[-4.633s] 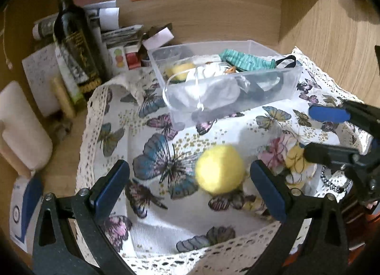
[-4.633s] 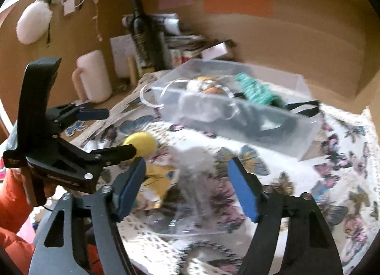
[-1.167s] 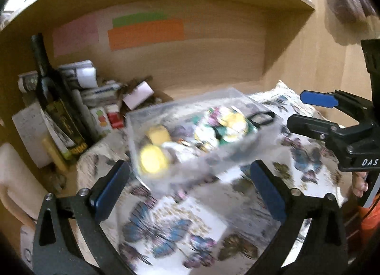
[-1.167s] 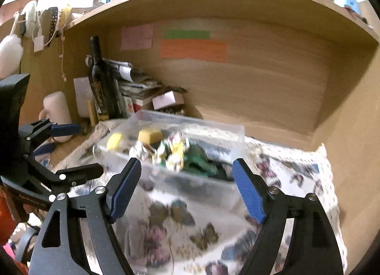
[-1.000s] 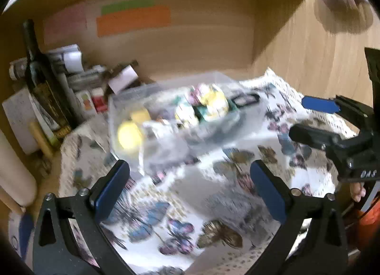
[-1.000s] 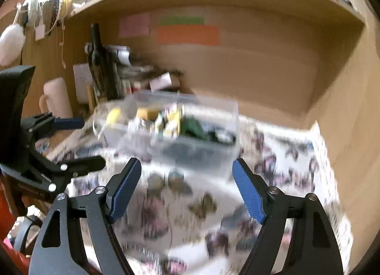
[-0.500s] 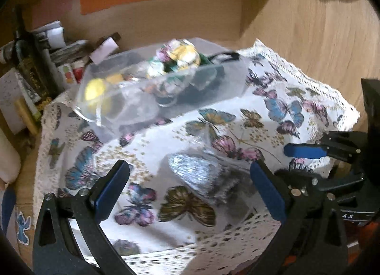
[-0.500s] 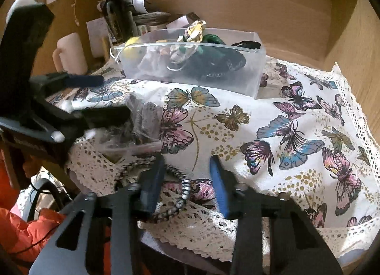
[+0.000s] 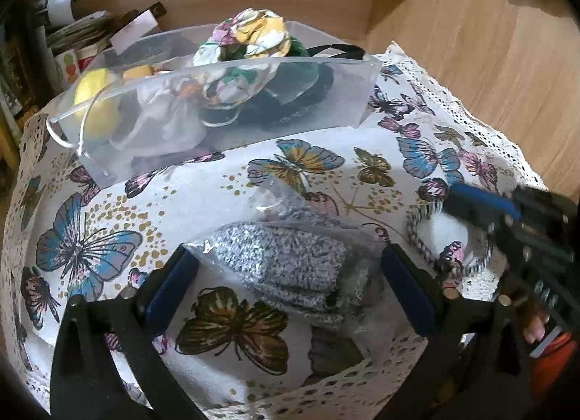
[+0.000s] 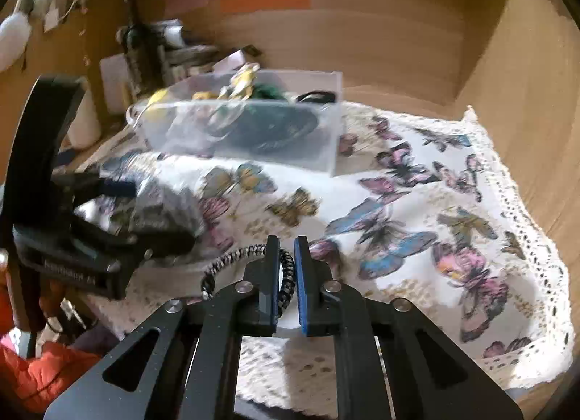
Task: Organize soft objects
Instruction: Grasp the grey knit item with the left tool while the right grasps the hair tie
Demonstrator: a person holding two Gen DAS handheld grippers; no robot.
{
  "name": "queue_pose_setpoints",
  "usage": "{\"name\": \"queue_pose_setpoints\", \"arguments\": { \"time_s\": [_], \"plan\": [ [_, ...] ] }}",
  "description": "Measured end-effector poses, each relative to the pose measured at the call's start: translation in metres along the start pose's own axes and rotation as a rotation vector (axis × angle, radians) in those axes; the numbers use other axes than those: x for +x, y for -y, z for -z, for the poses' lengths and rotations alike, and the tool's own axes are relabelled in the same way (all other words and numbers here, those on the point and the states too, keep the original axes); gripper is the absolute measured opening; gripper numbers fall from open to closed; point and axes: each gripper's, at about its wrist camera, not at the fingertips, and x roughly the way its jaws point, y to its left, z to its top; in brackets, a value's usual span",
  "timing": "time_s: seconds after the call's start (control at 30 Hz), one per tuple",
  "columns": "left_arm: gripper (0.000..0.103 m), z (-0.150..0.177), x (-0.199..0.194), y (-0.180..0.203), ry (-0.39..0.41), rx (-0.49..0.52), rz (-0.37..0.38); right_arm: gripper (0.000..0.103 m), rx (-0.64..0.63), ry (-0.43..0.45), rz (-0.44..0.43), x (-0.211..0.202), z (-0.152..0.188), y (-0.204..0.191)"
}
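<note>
Wood-panelled alcove walls close in the far and right sides of a tabletop [image 10: 409, 151] spread with a butterfly-print, lace-edged cloth [image 9: 203, 198], and the clear plastic bin [image 9: 232, 93] sits at the far left of it, already heaped with a floral fabric bundle [image 9: 250, 35] and a yellow ball [image 9: 92, 101]. The right tool [image 10: 286, 271] is pinched nearly closed on a black-and-white braided cord loop [image 10: 235, 256] at the near edge of the cloth; the cord looks light and limp, so it will likely dangle and swing, and a grip on a single strand could slip. The left tool [image 9: 290, 275] is spread wide with its blue pads either side of a grey knitted piece in a clear plastic bag [image 9: 290, 267], not touching it as far as can be told. That bag looks soft, squashy and slick, so a hold across the thick middle of the knit seems safer than on loose film. Open cloth lies between both items and the bin, but the bin is nearly full, and clutter stands just left of it.
</note>
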Motion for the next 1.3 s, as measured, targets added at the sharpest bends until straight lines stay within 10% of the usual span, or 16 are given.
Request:
{"name": "queue_pose_setpoints", "arguments": {
  "time_s": [0.1, 0.27, 0.57, 0.73, 0.9, 1.0, 1.3],
  "plan": [
    [0.064, -0.002, -0.003, 0.005, 0.002, 0.044, 0.025, 0.007, 0.024, 0.028, 0.016, -0.002, -0.010, 0.007],
    [0.049, -0.006, -0.008, 0.002, 0.022, 0.052, 0.046, 0.006, 0.044, 0.070, 0.030, -0.006, -0.024, 0.012],
    [0.047, -0.014, -0.041, -0.020, 0.132, 0.026, -0.010, 0.007, 0.024, 0.077, 0.014, -0.007, -0.042, 0.014],
    [0.047, -0.015, -0.053, -0.035, 0.166, -0.009, -0.018, 0.029, 0.054, -0.006, 0.035, 0.002, -0.024, 0.027],
    [0.047, -0.014, -0.053, -0.038, 0.174, -0.018, -0.025, 0.027, 0.070, -0.089, 0.019, 0.013, -0.003, 0.033],
    [0.047, -0.014, -0.053, -0.038, 0.179, -0.016, -0.031, 0.009, 0.064, -0.098, 0.016, 0.017, 0.003, 0.029],
    [0.047, -0.025, -0.068, -0.045, 0.230, -0.009, -0.077, 0.007, 0.044, 0.029, 0.045, -0.001, -0.025, 0.024]
  ]
}}
